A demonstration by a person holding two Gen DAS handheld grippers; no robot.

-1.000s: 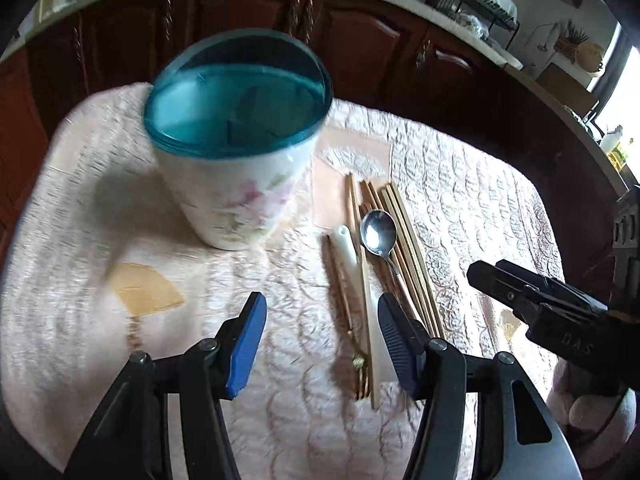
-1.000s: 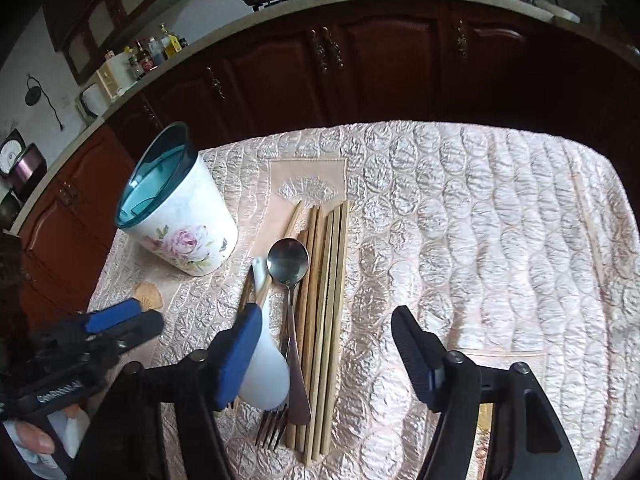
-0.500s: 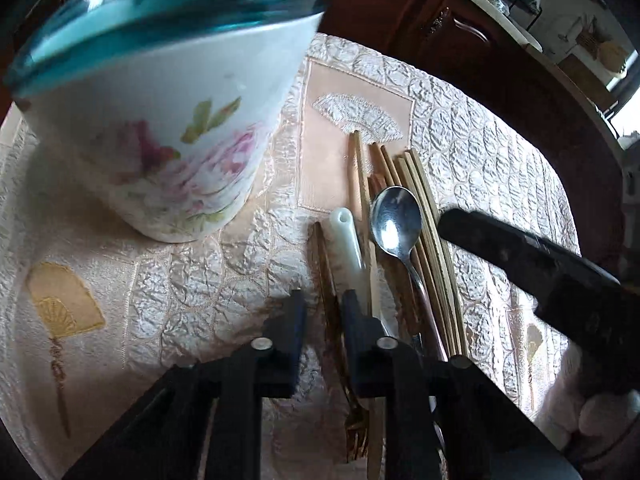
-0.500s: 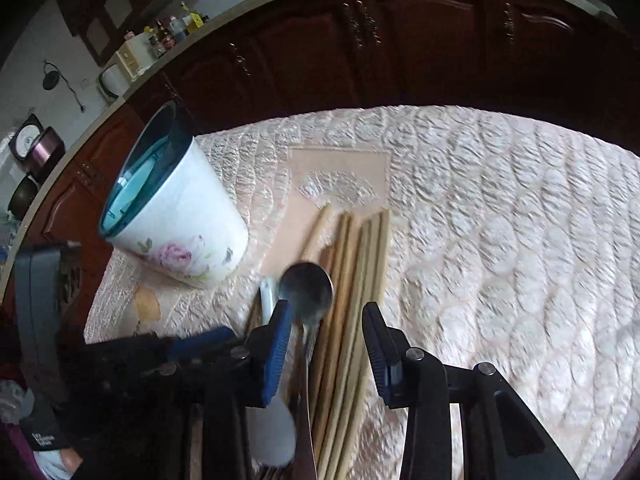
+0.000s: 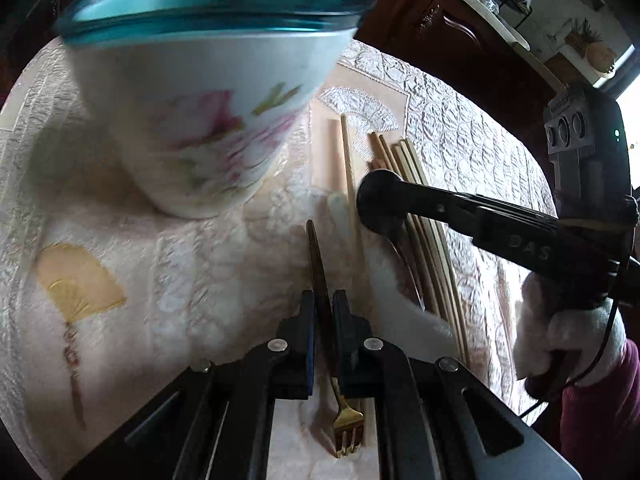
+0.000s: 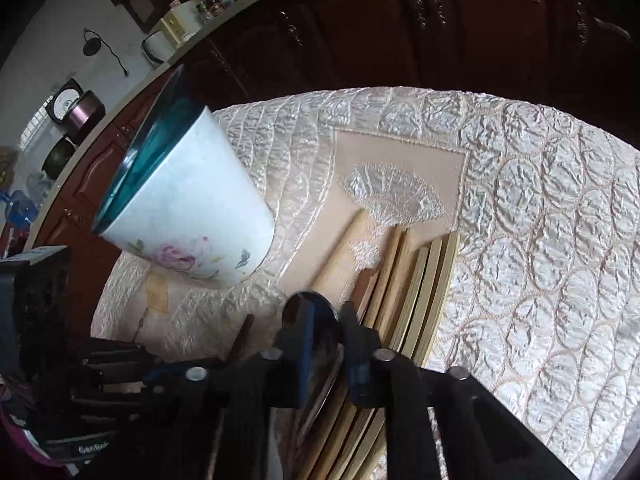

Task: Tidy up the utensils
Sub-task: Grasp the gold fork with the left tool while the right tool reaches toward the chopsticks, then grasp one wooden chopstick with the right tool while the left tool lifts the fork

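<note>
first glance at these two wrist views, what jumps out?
The floral cup with its teal rim looms at upper left on the quilted tablecloth. Below it, the left gripper is clamped on a brown-handled gold fork, while the right gripper pinches the metal spoon beside the bamboo chopsticks.

Soft daylight, motion-blurred cup [image 5: 208,120], fisheye-curved dark edges

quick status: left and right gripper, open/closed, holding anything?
Left gripper: closed on the fork handle.
Right gripper: closed on the spoon.
</note>
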